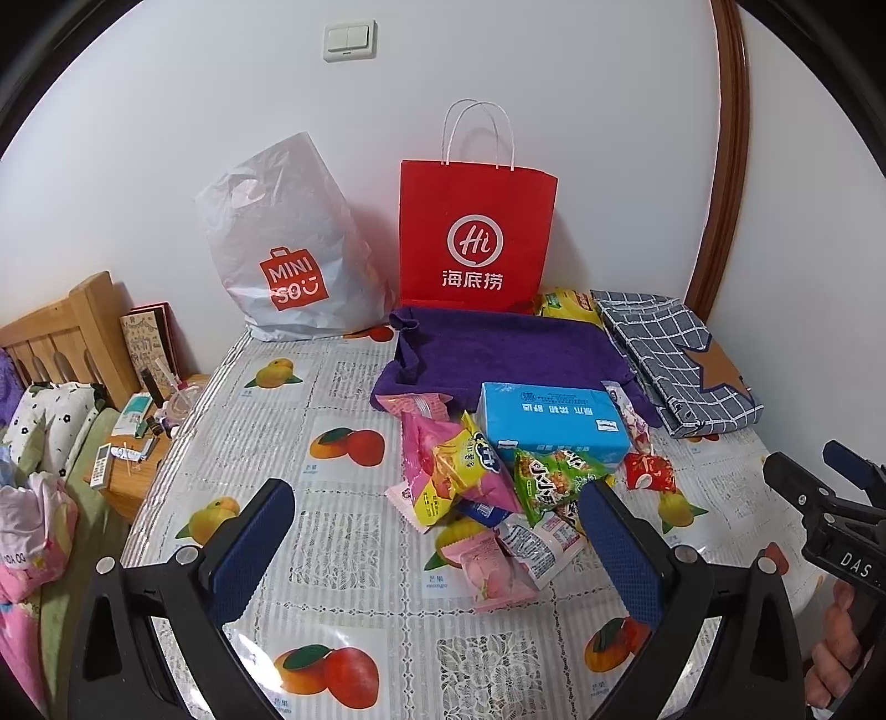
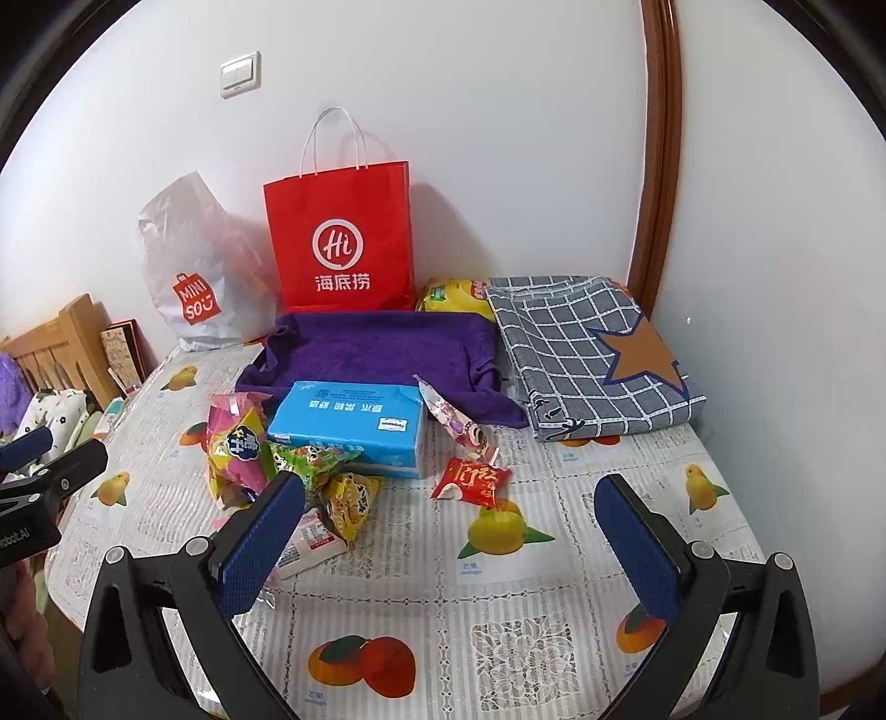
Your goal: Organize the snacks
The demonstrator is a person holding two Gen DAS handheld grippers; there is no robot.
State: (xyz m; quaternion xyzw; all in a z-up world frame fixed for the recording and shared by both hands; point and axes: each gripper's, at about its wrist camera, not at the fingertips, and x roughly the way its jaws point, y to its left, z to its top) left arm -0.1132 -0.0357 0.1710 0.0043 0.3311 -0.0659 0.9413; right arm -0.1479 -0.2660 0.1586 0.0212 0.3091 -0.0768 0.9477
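Left gripper (image 1: 437, 531) and right gripper (image 2: 451, 523), jaws wide apart, empty, above snack pile (image 1: 482, 498) on table (image 1: 343, 531).

Checked cloth (image 2: 592, 354) beside purple towel (image 2: 382, 349), light switch (image 1: 350, 40) above

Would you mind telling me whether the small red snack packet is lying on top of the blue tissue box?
No, the red snack packet lies on the tablecloth beside the blue tissue box, apart from it.

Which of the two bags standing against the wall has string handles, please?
The red paper bag with the white "Hi" logo has two looped string handles. The white plastic Miniso bag to its left has only a cut-out hand hole.
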